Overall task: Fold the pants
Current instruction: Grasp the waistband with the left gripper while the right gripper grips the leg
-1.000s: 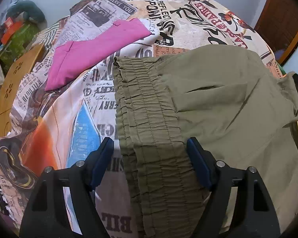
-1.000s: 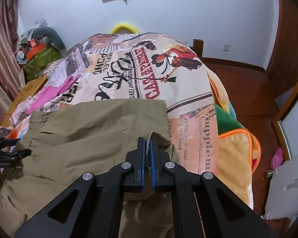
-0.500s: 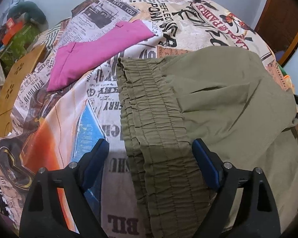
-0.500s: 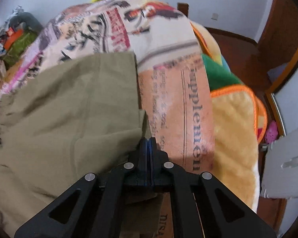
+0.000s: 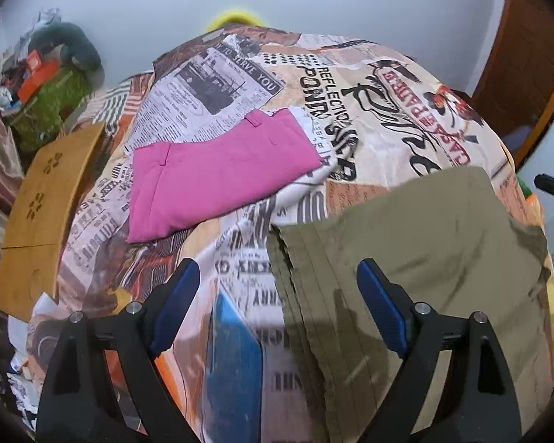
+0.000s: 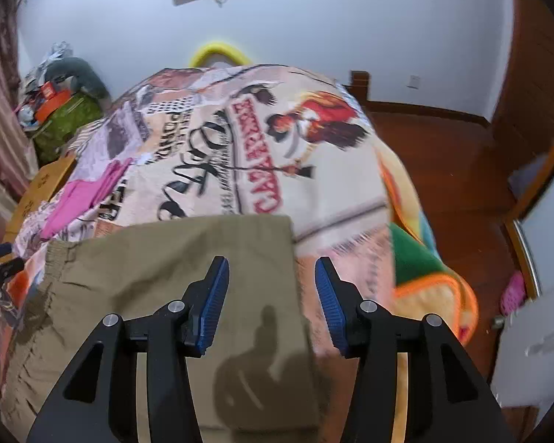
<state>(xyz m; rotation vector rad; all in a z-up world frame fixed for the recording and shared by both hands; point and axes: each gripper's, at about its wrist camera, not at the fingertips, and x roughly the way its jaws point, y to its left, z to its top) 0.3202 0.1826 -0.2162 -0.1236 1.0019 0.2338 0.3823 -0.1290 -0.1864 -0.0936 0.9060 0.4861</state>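
Olive-green cotton pants (image 6: 173, 277) lie folded flat at the bed's (image 6: 314, 192) near edge. Right gripper (image 6: 271, 295) has just been opening, nothing between its jaws; left gripper (image 5: 277, 302) spread wide, empty. Fold looks nearly complete.

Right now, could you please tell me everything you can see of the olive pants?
The olive pants are thin, matte woven cloth with a gathered elastic waistband. They lie folded flat on the newspaper-print bedspread, waistband toward the pink garment, lightly creased. Neither gripper holds them: the left gripper and right gripper hover above, open.
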